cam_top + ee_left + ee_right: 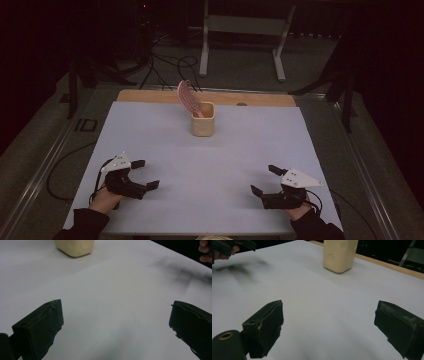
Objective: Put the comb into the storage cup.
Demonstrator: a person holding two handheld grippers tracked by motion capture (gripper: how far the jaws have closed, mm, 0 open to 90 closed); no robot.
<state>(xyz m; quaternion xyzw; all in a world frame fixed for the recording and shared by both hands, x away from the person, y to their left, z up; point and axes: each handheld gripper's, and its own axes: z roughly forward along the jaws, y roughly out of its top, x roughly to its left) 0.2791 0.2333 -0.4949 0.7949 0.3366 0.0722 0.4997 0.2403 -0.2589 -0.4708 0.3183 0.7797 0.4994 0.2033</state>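
now | cream square cup, pink comb leaning inside | left claw released | right claw released

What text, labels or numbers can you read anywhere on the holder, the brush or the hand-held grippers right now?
None: no readable text in any view.
The cream square holder has plain walls with round dimples, no label.
The pink oval brush standing in it shows a dotted pattern, no lettering.
The grey three-cornered plates on the left hand-held gripper and the right hand-held gripper show small dots, no marks.
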